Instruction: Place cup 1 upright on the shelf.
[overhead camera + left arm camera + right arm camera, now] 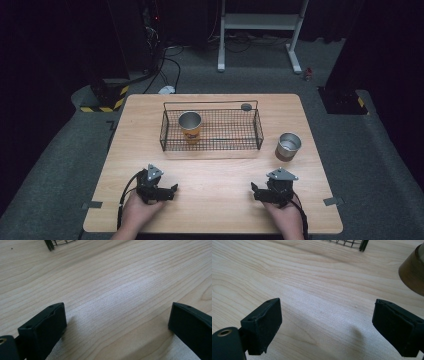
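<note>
A black wire basket (pixel 257 131) stands at the middle of the wooden table (pixel 215 172). An orange cup with a metal inside (pixel 190 127) stands upright in its left part. A brown metal-lined cup (pixel 288 146) stands on the table just right of the basket; its side (pixel 412 275) is at the right edge of the right gripper view. My left gripper (pixel 165 191) (pixel 117 317) rests near the front left, open, with bare wood between its jaws. My right gripper (pixel 267 192) (pixel 327 317) rests near the front right, open and holding nothing.
A small grey round piece (pixel 246 106) sits at the basket's back right rim. Basket corners (pixel 50 244) (pixel 359 243) lie well ahead of both grippers. Beyond the table are a white frame (pixel 260 30) and cables on the dark floor.
</note>
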Motion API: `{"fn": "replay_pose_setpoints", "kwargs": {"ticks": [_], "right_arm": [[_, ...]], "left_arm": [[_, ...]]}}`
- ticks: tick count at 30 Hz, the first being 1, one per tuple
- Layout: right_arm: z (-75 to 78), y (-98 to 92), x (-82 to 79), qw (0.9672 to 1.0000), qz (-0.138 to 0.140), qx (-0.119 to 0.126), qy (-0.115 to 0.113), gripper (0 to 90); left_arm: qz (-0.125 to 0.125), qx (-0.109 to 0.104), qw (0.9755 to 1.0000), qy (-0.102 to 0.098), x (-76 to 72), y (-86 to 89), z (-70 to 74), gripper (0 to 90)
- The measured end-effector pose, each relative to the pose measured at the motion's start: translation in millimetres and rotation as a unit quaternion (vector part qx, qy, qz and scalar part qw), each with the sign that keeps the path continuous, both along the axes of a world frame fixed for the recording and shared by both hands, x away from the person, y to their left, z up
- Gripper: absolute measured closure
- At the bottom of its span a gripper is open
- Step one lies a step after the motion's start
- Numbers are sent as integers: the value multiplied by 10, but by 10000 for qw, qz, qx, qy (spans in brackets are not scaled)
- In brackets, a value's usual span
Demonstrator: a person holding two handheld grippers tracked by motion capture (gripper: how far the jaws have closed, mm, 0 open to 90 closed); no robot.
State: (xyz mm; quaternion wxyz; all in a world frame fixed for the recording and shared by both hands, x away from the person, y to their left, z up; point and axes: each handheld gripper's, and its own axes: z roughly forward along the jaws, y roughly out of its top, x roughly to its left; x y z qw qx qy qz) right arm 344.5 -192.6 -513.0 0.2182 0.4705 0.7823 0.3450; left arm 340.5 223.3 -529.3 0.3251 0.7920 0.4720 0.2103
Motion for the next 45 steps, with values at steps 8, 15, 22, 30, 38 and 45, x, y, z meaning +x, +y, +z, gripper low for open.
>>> {"fn": "replay_pose_setpoints", "kwargs": {"ticks": [8,15,22,30,38,45], "right_arm": [[21,-22,-16,10000,-13,47,-34,92],[28,-75,-33,9999,-37,64,-147,91],[50,-149,-42,9996,-138,60,-232,92],[83,-287,-41,9988,-352,66,-335,94],[104,-427,-4,9980,-506,-30,-390,99],[161,-533,42,9965,-674,-123,-476,100]], "left_arm": [[18,-72,10000,45,10,1,-7,20],[17,-79,10000,54,17,-2,-8,17],[2,-50,10000,52,36,-11,-8,9],[-9,-80,9999,73,44,-16,-10,3],[25,-100,9999,71,46,-24,-12,3],[46,-103,9999,76,47,-31,-12,3]]}}
